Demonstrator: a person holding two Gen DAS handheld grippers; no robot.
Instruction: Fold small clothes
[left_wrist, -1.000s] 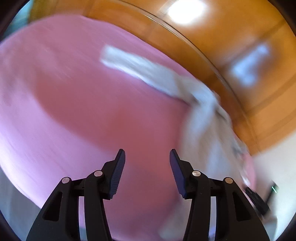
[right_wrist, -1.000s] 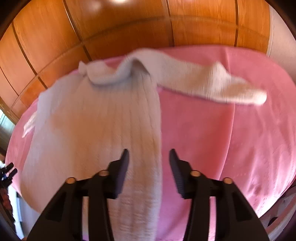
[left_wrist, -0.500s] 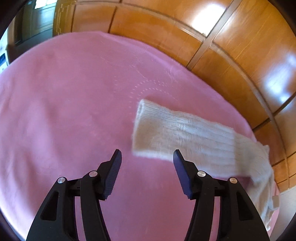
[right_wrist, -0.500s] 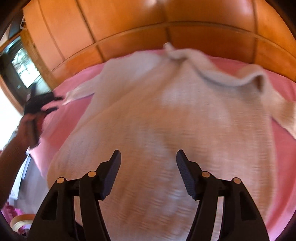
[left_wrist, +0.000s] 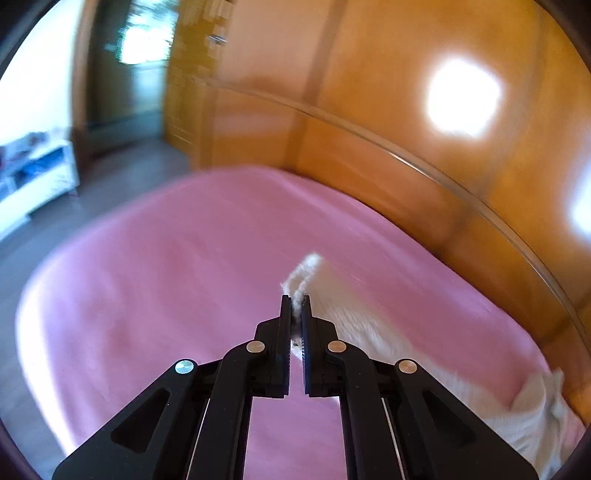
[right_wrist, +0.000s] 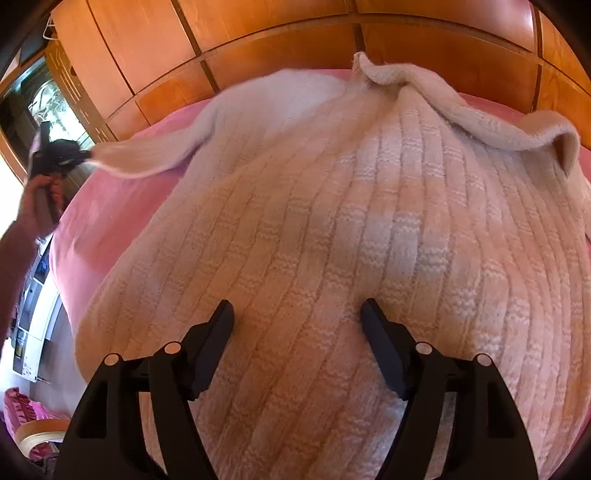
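Half a second ago the left gripper (left_wrist: 295, 306) was spread; now it pinches the sleeve cuff (left_wrist: 304, 275) of the soft, floppy sweater (right_wrist: 332, 229) on the bed (left_wrist: 166, 277). Right gripper (right_wrist: 297, 314) hovers released.

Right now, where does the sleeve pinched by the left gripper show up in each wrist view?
Left wrist: the sleeve runs from frame centre toward the lower right, its cuff pinched in the left gripper.
Right wrist: the sleeve stretches left from the sweater body, upper left, its tip at the left gripper.
Shared landmark: the pink bedcover backed by wood panelling.
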